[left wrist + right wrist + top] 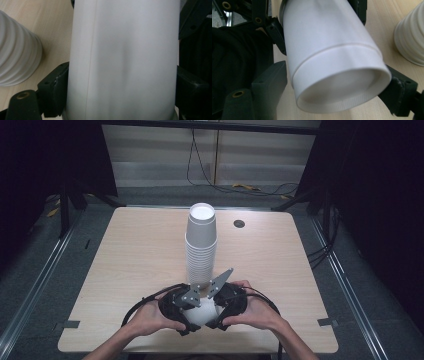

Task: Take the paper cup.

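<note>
**Both grippers clamp one white cup at the near edge of the table**

Nearest the person, at the front edge of the wooden table (125, 250), both hands meet around a single white paper cup (202, 312). The left gripper (181, 312) comes in from the left and the right gripper (226, 309) from the right, their bodies nearly touching above the cup.

In the left gripper view, the cup (122, 62) stands between the two black jaws, whose pads press against its wall on either side; the jaws are narrowed to the cup's width. In the right gripper view, the cup (334, 62) lies tilted with its recessed base toward the camera, and this gripper's jaws grip it near the base, one on each side. A band runs around the cup just above that base; whether it marks a second nested cup I cannot tell.

Just beyond the hands, near the table's middle, rises a tall stack of white cups (201, 247), upside down, standing free of both grippers.
</note>
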A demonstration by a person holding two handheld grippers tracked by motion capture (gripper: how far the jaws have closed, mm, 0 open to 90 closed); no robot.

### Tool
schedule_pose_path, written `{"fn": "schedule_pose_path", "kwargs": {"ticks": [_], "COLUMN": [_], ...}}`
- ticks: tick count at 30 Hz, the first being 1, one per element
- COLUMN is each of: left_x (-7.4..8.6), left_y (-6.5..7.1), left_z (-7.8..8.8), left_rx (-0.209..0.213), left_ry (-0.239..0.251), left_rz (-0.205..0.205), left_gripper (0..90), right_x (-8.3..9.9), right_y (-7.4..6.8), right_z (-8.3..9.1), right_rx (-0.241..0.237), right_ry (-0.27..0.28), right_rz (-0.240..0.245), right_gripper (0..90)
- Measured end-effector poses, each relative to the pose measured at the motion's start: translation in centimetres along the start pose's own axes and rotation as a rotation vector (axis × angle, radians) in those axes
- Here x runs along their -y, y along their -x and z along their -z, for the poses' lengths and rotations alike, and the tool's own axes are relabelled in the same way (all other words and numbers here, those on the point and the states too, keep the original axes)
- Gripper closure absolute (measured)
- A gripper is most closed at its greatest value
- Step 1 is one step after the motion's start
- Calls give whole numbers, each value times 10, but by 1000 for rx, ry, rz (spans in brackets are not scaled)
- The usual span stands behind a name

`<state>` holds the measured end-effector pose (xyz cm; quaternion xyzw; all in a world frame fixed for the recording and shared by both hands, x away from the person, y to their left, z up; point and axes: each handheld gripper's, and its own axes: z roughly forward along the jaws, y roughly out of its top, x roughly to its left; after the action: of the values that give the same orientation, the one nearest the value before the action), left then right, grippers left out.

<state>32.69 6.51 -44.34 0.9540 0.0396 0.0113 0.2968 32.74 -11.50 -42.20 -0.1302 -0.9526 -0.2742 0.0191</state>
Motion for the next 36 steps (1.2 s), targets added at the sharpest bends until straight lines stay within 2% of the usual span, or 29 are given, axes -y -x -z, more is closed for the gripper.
{"fn": "schedule_pose_path", "kwargs": {"ticks": [3, 5, 6, 12, 14, 18, 20, 23, 24, 25, 32, 36], "left_x": [-1, -1, -2, 0, 0, 3, 3, 4, 4, 5, 6, 6], "left_y": [2, 4, 4, 4, 5, 4, 3, 1, 1, 1, 2, 2], "left_z": [-2, -3, -5, -1, -1, -1, 1, 3, 4, 4, 6, 7], "left_rx": [17, 18, 18, 20, 7, 13, 13, 14, 21, 15, 13, 10], "left_ry": [-9, -15, -14, 11, 17, 32, 39, 66, 56, 74, 92, 96], "left_rz": [-27, -28, -49, -67, -73, -67, -77, -50, -44, -49, -49, -64], "left_gripper": [143, 142, 142, 136, 132, 127, 123, 122, 123, 124, 126, 126], "right_x": [1, 1, 1, 2, 1, 1, 0, 0, 0, 0, 1, 1], "right_y": [0, 0, -1, -2, -3, -3, -4, -3, -3, -3, -2, -2], "right_z": [-3, -4, -4, -2, -1, -1, -1, -1, -1, -2, -1, 0], "right_rx": [-32, -47, -54, -56, -51, -46, -36, -39, -40, -37, -45, -40], "right_ry": [-2, -8, -7, 2, 7, 10, 11, 11, 11, 9, 12, 13], "right_rz": [7, 14, 13, 10, 16, 17, 11, 18, 23, 19, 15, 18], "right_gripper": [167, 196, 210, 222, 225, 227, 227, 227, 228, 229, 230, 230]}}
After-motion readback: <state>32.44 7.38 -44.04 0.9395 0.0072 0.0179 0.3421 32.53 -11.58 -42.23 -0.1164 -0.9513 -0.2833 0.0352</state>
